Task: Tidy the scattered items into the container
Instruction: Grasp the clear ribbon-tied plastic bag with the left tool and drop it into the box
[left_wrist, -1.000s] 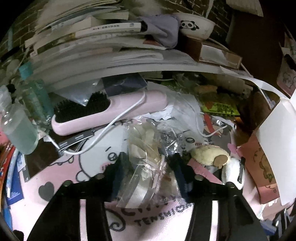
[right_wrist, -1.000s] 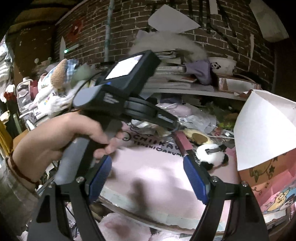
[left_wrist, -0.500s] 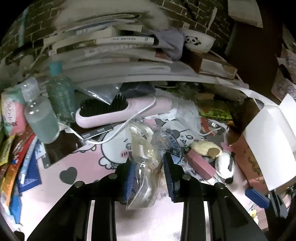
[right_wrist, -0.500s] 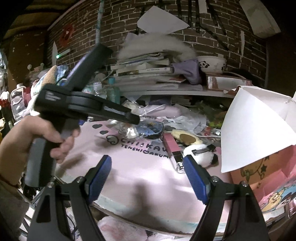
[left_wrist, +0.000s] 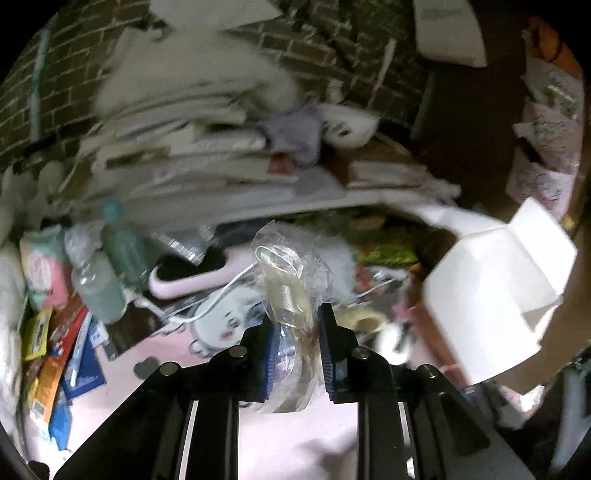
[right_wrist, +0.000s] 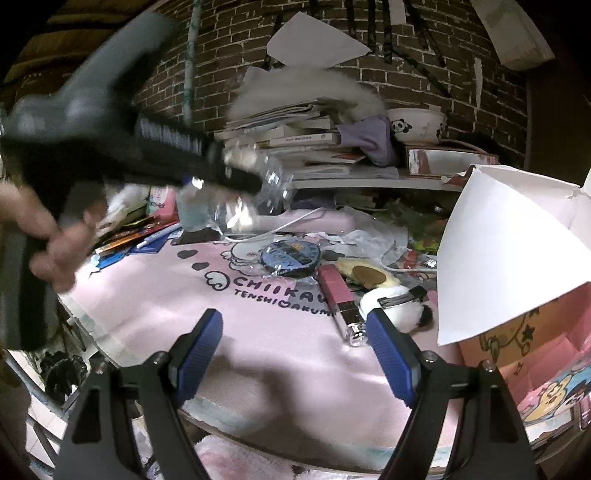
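Left wrist view: the left gripper (left_wrist: 295, 345) is pinching a clear plastic bag (left_wrist: 286, 291) of ribbon, lifted clear of the pink mat (left_wrist: 295, 435). The open box (left_wrist: 495, 291), the likely container, stands to the bag's right. To carry it well, I would keep the squeeze firm, since the slack film could slip, and swing the bag right, high enough to clear the box's raised white flap.

Right wrist view: the right gripper (right_wrist: 293, 354) hangs spread and empty over the mat. A pink tube (right_wrist: 340, 299) and a panda toy (right_wrist: 399, 301) lie just left of the box (right_wrist: 517, 266). Bare mat left of the tube leaves open room; the counter edge runs close below.
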